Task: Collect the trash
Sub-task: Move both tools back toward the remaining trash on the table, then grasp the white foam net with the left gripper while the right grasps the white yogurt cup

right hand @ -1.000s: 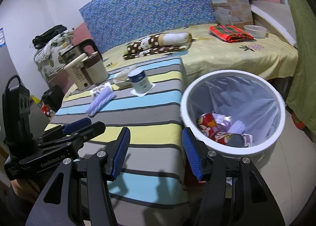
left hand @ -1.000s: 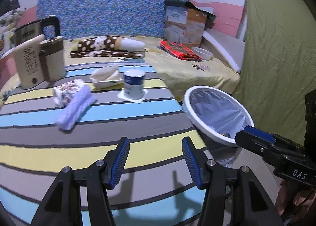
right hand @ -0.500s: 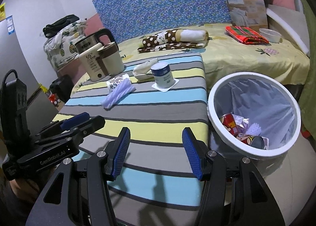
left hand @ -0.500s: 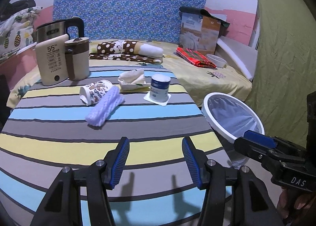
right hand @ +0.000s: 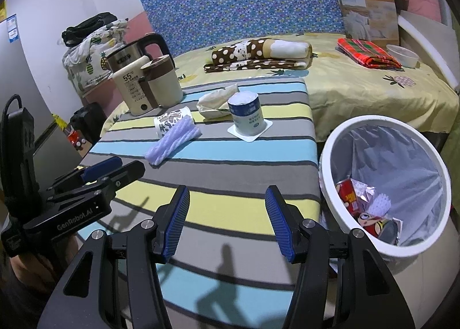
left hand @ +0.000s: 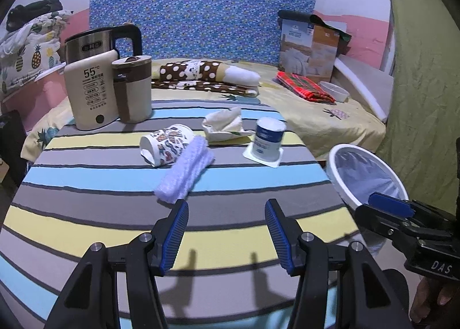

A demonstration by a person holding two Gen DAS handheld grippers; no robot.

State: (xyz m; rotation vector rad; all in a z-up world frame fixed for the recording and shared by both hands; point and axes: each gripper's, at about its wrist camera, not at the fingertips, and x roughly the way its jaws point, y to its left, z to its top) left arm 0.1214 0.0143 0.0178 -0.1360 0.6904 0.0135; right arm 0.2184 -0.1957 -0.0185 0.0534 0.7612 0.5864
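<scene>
Two handheld grippers hang above the near end of a striped table (left hand: 115, 193), both with jaws spread apart and nothing between them. The left gripper (left hand: 227, 232) points toward the clutter at the table's far half; the right gripper (right hand: 227, 221) hangs beside it, closer to the table's right edge.

Four pieces of trash lie on the cloth. A lilac foam sheet (left hand: 185, 172), rolled loosely, rests at the middle of the table, its far end touching a patterned paper cup (left hand: 166, 147) tipped on its side. Just beyond them sits a crumpled cream wrapper (left hand: 225, 124), and to its right an upturned white-and-blue yogurt cup (left hand: 268, 139) stands on its square lid.

At the far left corner of the table, a kettle (left hand: 92, 78) stands behind a beige mug (left hand: 133, 87) with a brown band.

Off the table's right edge stands a white trash bin (right hand: 385, 185) lined with a grey bag, already holding red snack wrappers (right hand: 362, 205). A bed (right hand: 359, 87) with a yellow sheet lies beyond the table.
</scene>
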